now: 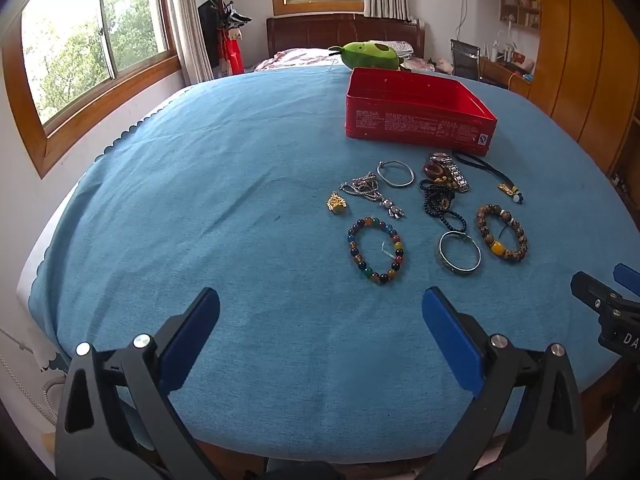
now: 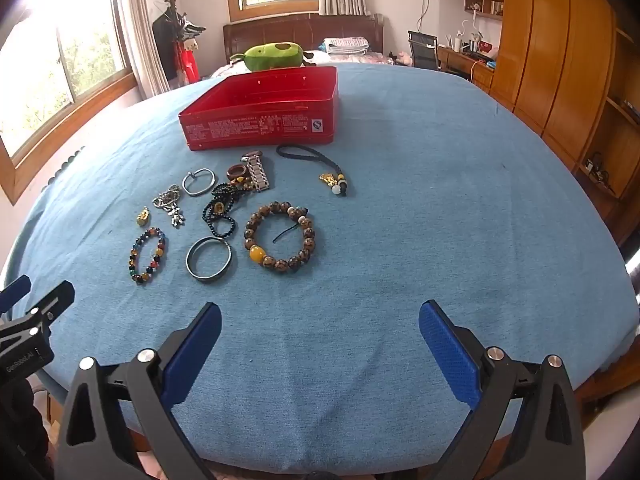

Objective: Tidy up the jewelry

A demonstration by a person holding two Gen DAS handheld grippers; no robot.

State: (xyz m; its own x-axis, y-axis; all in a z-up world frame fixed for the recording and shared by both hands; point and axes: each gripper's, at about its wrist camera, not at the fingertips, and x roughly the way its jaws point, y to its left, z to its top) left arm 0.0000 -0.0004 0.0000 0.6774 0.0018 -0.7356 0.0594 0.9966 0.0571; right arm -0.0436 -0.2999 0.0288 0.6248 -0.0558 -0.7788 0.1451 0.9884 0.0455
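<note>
Hovering wide apart and empty over bare blue tablecloth (image 1: 200,184): left gripper (image 1: 320,312) and right gripper (image 2: 320,326), both tilted downward, nothing between the blue pads. Farther out, jewelry lying loose on the cloth: multicolored bead bracelet (image 1: 377,250), silver bangle (image 2: 208,259), brown bead bracelet (image 2: 280,237) with one yellow bead, black bead strand (image 2: 219,212), metal watch (image 2: 257,172), thin silver ring bangle (image 1: 395,174), gold charm (image 1: 335,203). Beyond, just behind the pile, open red tin (image 2: 260,130).
</note>
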